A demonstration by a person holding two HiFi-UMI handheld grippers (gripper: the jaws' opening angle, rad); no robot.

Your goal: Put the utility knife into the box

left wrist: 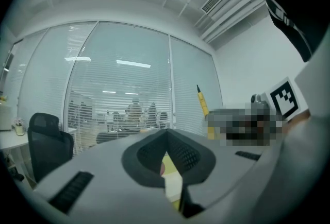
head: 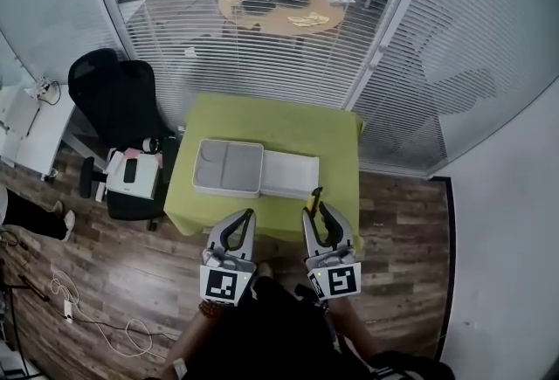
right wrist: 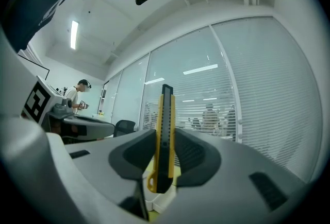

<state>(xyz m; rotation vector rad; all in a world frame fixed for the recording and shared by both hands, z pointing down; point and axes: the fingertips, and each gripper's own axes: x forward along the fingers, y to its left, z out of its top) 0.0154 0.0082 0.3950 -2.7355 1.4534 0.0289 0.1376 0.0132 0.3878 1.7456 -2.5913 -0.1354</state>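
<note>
A green table (head: 293, 118) stands on a wood floor (head: 105, 273) before a wall of white blinds (head: 262, 55). A black chair (head: 113, 94) sits just left of the table, with white things (head: 133, 173) lying close below it. A white desk (head: 26, 129) lines the left edge. A white cable (head: 113, 330) trails across the floor. Beyond the blinds, a round table (head: 279, 16) holds papers (head: 307, 19).

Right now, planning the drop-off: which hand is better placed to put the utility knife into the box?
Right. The right gripper clamps the utility knife, just short of the open box; the left gripper is shut, holding nothing.
</note>
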